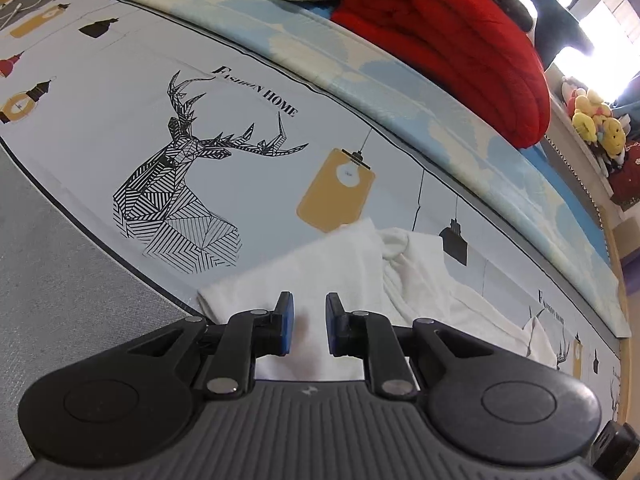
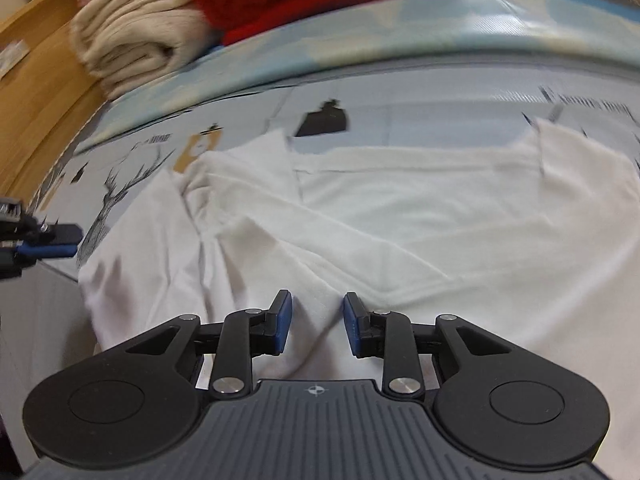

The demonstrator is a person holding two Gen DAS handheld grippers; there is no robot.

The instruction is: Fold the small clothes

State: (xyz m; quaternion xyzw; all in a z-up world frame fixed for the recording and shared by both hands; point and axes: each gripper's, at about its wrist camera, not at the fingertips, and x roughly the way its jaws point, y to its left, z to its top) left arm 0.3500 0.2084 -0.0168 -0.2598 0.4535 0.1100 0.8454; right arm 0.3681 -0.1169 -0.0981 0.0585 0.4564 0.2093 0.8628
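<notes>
White garment point(image 2: 400, 216) beneath both parted tongs point(image 2: 316, 320)

Left wrist view: sharp, evenly lit, window point(image 1: 612, 20) glare blown out at upper right. Right wrist view: motion-blurred throughout. Both show strong fisheye curvature at edges.

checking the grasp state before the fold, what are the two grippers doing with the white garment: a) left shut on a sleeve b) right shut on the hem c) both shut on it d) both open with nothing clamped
d: the left gripper and right gripper both show a gap between their blue pads, over the white garment with no cloth clamped.
</notes>
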